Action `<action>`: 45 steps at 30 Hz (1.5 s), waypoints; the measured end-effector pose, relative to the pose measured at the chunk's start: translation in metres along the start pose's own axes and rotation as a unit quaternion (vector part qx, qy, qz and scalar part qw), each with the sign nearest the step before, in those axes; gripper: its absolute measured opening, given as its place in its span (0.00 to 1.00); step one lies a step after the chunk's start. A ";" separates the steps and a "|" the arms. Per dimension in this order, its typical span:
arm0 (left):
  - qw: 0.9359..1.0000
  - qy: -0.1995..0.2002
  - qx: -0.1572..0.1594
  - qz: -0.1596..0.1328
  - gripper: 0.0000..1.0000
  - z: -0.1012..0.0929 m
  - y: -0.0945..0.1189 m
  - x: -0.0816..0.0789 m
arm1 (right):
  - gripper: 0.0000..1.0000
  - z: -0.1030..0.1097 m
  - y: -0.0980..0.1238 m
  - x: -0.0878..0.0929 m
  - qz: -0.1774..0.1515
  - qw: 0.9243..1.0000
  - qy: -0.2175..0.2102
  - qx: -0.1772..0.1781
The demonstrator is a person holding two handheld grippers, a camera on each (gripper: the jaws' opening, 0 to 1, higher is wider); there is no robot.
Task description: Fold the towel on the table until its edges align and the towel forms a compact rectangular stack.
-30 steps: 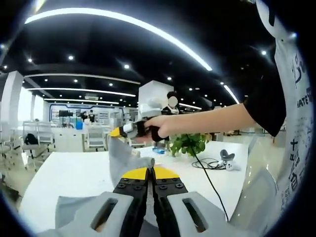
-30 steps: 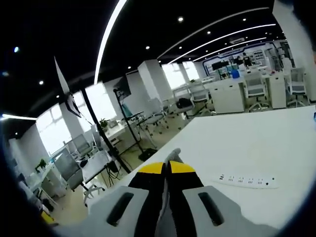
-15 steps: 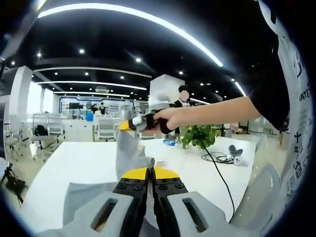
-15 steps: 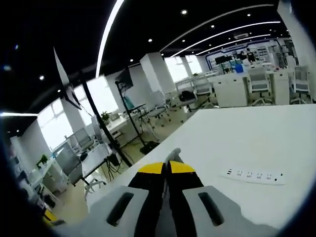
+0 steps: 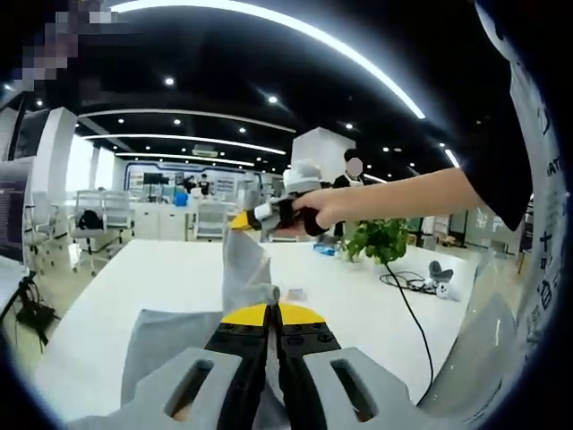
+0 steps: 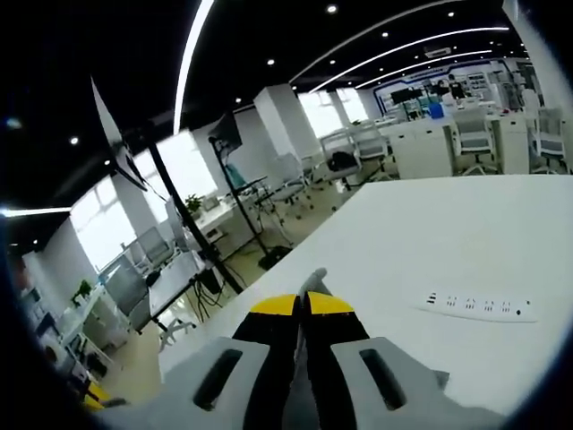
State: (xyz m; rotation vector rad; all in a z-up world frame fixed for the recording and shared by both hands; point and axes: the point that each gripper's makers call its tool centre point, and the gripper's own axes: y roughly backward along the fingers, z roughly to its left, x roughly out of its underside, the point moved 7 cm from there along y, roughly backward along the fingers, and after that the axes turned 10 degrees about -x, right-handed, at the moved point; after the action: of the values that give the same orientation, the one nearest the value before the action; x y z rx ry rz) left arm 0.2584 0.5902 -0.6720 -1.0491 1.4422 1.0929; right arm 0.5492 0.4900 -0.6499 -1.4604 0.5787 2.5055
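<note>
A grey towel point(image 5: 240, 273) hangs lifted over the white table point(image 5: 161, 269), held up at two corners. My left gripper point(image 5: 272, 310) is shut on one corner, with cloth bunched just past its yellow tips. A person's hand holds my right gripper point(image 5: 246, 220) beyond it, shut on the towel's far corner. In the right gripper view, the right gripper point(image 6: 303, 300) is shut with a grey towel point(image 6: 312, 279) tip poking out between the jaws. The towel's lower part drapes down to the table at the left.
A white power strip point(image 6: 482, 305) lies on the table point(image 6: 421, 242). A potted plant point(image 5: 380, 242), a black cable point(image 5: 407, 309) and a small grey device point(image 5: 440, 273) sit at the table's right. A tripod stand point(image 6: 183, 233) and office desks and chairs stand beyond.
Both views have panned a little. The towel stays pinched at both corners, and more of its lower part shows at the left than before.
</note>
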 end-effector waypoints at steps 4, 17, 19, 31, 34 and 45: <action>1.000 0.008 -0.015 -0.002 0.02 0.008 0.003 0.000 | 0.00 0.006 -0.008 0.000 -0.003 1.000 0.002 -0.006; 0.995 0.054 -0.088 0.004 0.02 0.030 0.018 0.018 | 0.00 0.012 -0.034 0.008 -0.004 1.000 0.000 -0.010; 0.993 0.062 -0.096 0.005 0.02 0.033 0.020 0.021 | 0.00 0.013 -0.038 0.009 -0.003 1.000 -0.001 -0.011; 0.986 0.062 -0.156 0.018 0.02 0.053 0.031 0.038 | 0.00 0.014 -0.062 0.024 0.013 1.000 -0.009 -0.012; 0.985 0.069 -0.159 0.015 0.01 0.053 0.034 0.036 | 0.00 0.017 -0.065 0.025 0.014 1.000 -0.010 -0.014; 0.984 0.073 -0.165 -0.012 0.01 0.059 0.038 0.020 | 0.00 0.025 -0.068 0.015 0.003 1.000 -0.006 -0.021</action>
State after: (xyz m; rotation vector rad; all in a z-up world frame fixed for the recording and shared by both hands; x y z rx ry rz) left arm 0.2314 0.6545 -0.6936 -1.4018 1.3864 1.2875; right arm 0.5455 0.5620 -0.6675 -1.4605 0.5323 2.5439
